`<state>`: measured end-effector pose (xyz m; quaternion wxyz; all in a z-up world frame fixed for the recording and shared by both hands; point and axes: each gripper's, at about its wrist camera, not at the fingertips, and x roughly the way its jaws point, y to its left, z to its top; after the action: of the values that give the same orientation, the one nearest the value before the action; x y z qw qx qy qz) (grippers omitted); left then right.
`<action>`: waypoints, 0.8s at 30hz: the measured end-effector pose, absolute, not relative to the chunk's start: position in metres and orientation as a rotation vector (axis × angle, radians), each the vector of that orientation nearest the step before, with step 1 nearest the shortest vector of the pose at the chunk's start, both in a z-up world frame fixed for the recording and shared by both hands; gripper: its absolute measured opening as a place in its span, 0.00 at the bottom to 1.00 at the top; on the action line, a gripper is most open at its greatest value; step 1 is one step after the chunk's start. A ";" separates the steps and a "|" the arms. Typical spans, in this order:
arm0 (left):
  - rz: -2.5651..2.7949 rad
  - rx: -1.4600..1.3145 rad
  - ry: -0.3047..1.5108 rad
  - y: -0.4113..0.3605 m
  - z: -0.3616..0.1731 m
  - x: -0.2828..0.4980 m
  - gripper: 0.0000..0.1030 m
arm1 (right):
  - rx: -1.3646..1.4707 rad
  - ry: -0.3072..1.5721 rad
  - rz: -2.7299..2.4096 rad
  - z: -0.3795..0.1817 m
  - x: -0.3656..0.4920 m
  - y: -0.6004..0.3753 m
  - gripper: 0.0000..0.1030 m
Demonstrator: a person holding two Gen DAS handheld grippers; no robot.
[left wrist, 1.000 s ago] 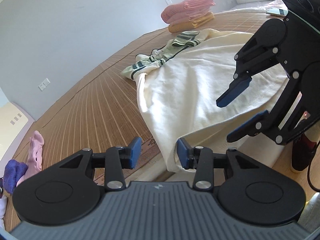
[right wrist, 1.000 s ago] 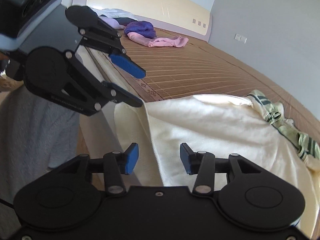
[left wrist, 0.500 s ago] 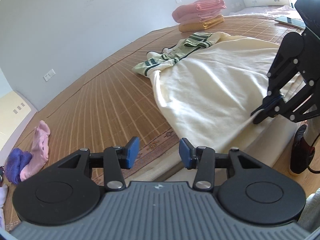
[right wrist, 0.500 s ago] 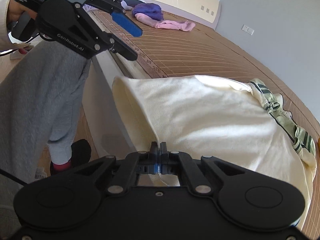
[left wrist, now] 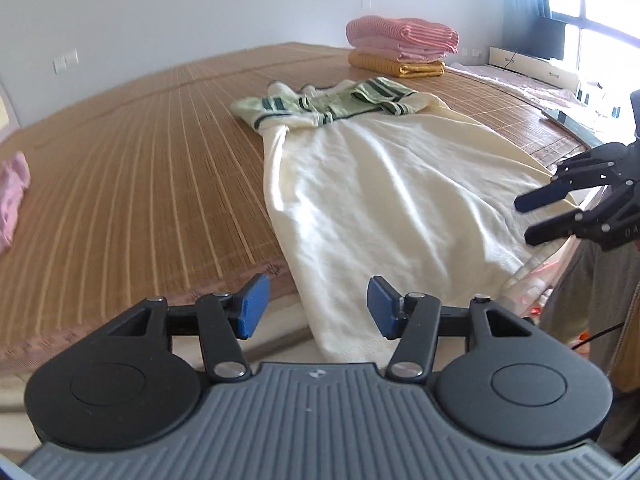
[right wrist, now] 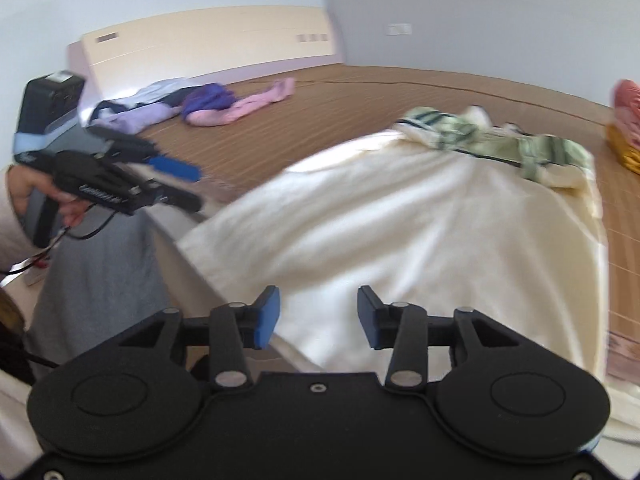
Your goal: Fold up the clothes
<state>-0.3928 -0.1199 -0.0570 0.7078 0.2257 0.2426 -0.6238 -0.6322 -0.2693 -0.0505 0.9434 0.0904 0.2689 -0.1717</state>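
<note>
A cream garment (left wrist: 380, 200) with a green striped top part (left wrist: 340, 104) lies spread on the bamboo-matted bed (left wrist: 140, 184), its hem hanging over the near edge. My left gripper (left wrist: 316, 306) is open just before the hem's left corner, holding nothing. My right gripper (left wrist: 524, 220) hovers open at the hem's right side. In the right wrist view the cream garment (right wrist: 400, 220) fills the middle. There my right gripper (right wrist: 318, 316) stands open above the hem, and my left gripper (right wrist: 196, 188) is open at the left in a hand.
A folded pink and yellow stack (left wrist: 400, 46) sits at the far side of the bed. Loose pink and purple clothes (right wrist: 208, 104) lie by the headboard (right wrist: 208, 36). A person's grey trousers (right wrist: 92, 264) stand against the bed edge.
Half a second ago my right gripper was shut on the garment's hem; it has since opened and let go. Both grippers have swung to face the bed more squarely.
</note>
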 end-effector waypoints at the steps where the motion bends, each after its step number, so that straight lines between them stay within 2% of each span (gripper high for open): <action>1: -1.387 0.487 0.578 -0.122 -0.062 -0.392 0.59 | 0.217 0.537 -0.406 -0.051 -0.645 -0.277 0.49; 6: -1.326 0.456 0.667 -0.134 -0.081 -0.393 0.60 | 0.343 0.522 -0.617 -0.057 -0.685 -0.302 0.51; 9: -1.316 0.443 0.662 -0.138 -0.081 -0.395 0.66 | 0.401 0.517 -0.684 -0.063 -0.698 -0.311 0.52; 17: -1.336 0.445 0.664 -0.150 -0.080 -0.396 0.67 | 0.471 0.520 -0.733 -0.068 -0.705 -0.325 0.53; 20: -1.328 0.437 0.663 -0.153 -0.081 -0.395 0.66 | 0.488 0.543 -0.724 -0.070 -0.705 -0.330 0.53; 21: -1.325 0.440 0.657 -0.155 -0.082 -0.395 0.61 | 0.491 0.552 -0.713 -0.071 -0.704 -0.330 0.52; 22: -1.317 0.449 0.647 -0.156 -0.082 -0.395 0.52 | 0.495 0.561 -0.702 -0.072 -0.703 -0.330 0.47; 24: -1.319 0.468 0.629 -0.157 -0.082 -0.398 0.50 | 0.506 0.572 -0.681 -0.075 -0.700 -0.330 0.40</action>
<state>-0.3977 -0.1572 -0.0820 0.7197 0.2118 0.2845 -0.5968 -0.7003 -0.3305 -0.0751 0.8721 0.2420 0.2736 -0.3257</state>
